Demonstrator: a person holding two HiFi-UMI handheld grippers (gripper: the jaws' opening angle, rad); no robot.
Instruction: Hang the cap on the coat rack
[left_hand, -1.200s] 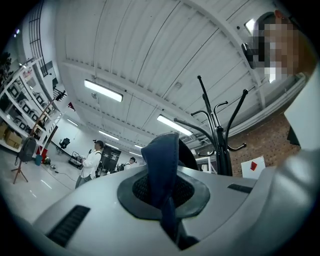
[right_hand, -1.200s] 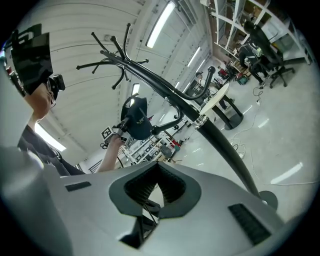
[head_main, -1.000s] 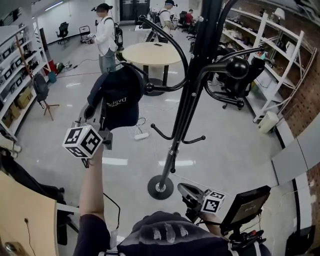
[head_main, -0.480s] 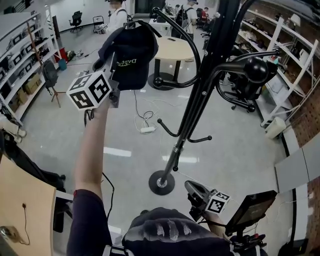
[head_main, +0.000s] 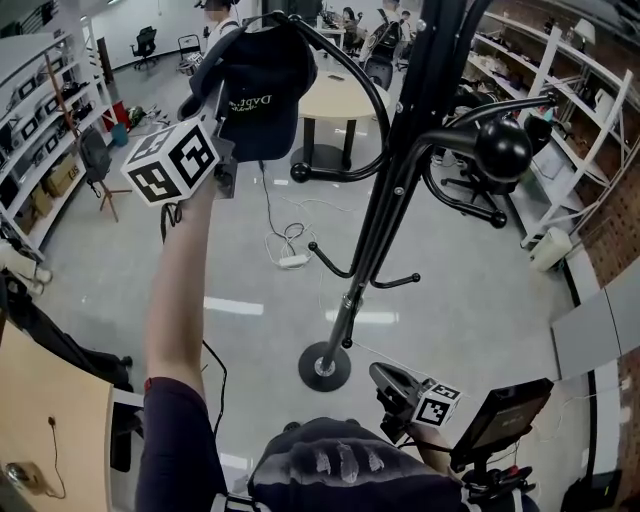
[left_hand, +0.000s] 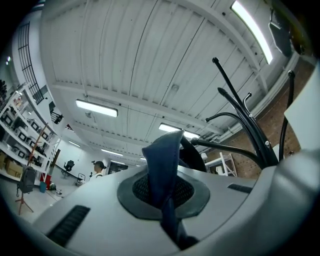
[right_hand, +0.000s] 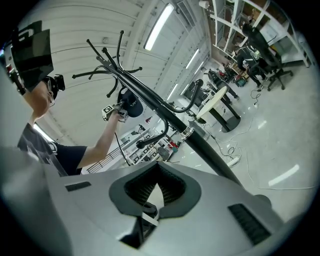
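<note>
A dark navy cap (head_main: 262, 78) hangs high at the upper left of the head view, with my left gripper (head_main: 222, 118) shut on its edge; the marker cube (head_main: 172, 160) sits just below. Blue cap fabric (left_hand: 161, 165) is pinched between the jaws in the left gripper view. The cap is right beside an upper curved arm (head_main: 352, 72) of the black coat rack (head_main: 385, 200); whether it touches I cannot tell. My right gripper (head_main: 385, 385) stays low near my body, shut on nothing (right_hand: 150, 212). The right gripper view shows the raised cap (right_hand: 131, 107) beside the rack pole (right_hand: 165, 112).
The rack's round base (head_main: 323, 372) stands on the glossy floor, with a power strip and cable (head_main: 293, 260) beyond it. A round table (head_main: 335, 100) and people stand behind. Shelves (head_main: 565, 90) line the right, a wooden desk (head_main: 50, 420) sits at lower left.
My left gripper has lifted the cap up and toward the rack's upper curved arm. The right gripper has barely moved.
</note>
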